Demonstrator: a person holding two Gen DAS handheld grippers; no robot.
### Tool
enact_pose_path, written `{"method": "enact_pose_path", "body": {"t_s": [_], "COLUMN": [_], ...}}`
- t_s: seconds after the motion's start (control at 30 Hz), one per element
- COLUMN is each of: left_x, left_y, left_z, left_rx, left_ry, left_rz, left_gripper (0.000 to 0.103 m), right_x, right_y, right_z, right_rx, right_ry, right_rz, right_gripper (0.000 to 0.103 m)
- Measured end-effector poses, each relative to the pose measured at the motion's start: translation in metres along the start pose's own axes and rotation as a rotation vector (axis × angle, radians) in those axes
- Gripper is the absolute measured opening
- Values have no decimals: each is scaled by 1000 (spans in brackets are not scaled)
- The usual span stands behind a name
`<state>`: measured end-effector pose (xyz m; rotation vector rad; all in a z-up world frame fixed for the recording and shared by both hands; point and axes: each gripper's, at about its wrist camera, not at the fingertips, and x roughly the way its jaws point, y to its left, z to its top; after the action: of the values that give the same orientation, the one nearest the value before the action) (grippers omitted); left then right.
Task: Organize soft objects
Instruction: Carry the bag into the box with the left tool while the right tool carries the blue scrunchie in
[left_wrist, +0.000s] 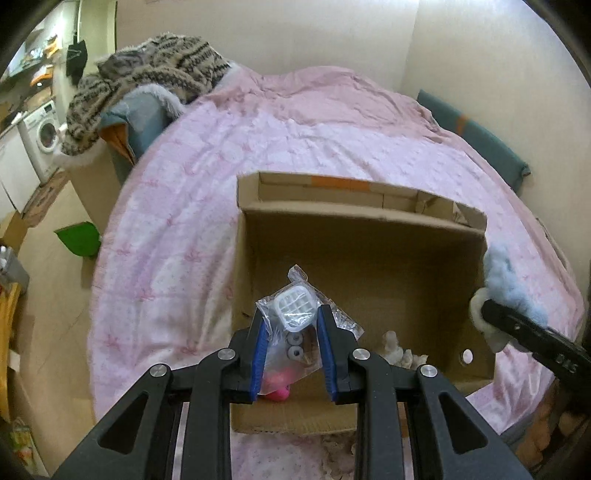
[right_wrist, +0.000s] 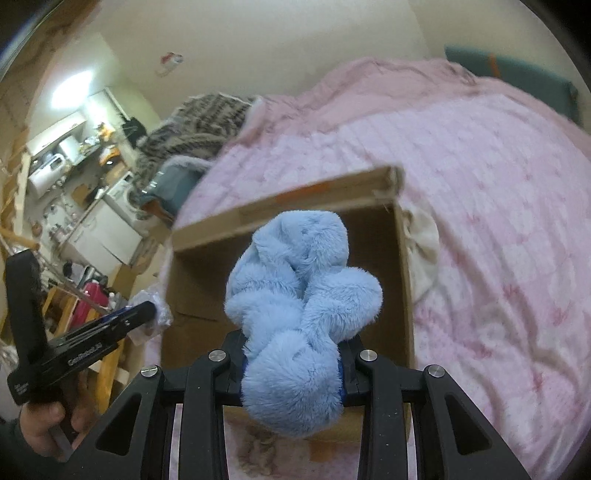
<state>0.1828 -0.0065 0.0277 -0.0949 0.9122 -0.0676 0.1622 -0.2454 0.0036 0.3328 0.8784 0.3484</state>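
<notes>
Pink bedspread (left_wrist: 207, 177) beneath cardboard box (left_wrist: 362, 236); above it, your left gripper (left_wrist: 291, 314) clamps a plastic bag (left_wrist: 295, 314), your right gripper (right_wrist: 291, 369) a blue plush (right_wrist: 299, 295).

open-topped box (left_wrist: 362, 236), small items (left_wrist: 400, 354) inside, bedspread (left_wrist: 192, 206) around

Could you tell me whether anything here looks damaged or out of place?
The cardboard box's far right flap is torn and ragged. A cream cloth lies bunched against its outer right side.
</notes>
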Motion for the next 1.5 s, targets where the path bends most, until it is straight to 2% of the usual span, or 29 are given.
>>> {"method": "enact_pose_path", "body": {"t_s": [0.1, 0.3, 0.47, 0.73, 1.1, 1.3, 1.5], "left_x": [15, 32, 33, 35, 36, 38, 34], "left_y": [1, 1, -9, -7, -11, -12, -13], "left_z": [-3, -10, -9, -9, -13, -14, -14], "left_rx": [-10, -34, 28, 0, 15, 13, 9], "left_ry": [14, 57, 46, 57, 64, 78, 65], "left_rz": [-8, -35, -29, -50, -56, -63, -65], "left_gripper": [23, 23, 24, 24, 24, 28, 47], "right_x": [16, 30, 37, 42, 50, 51, 51], "right_y": [-13, -21, -14, 0, 5, 5, 5], "right_z": [-5, -11, -11, -15, -19, -17, -18], "right_rx": [55, 61, 15, -64, -96, -94, -93], "right_ry": [58, 102, 113, 123, 152, 158, 159], "right_rz": [-4, -55, -66, -77, -81, -79, -74], "right_gripper": [34, 36, 36, 38, 40, 42, 43]}}
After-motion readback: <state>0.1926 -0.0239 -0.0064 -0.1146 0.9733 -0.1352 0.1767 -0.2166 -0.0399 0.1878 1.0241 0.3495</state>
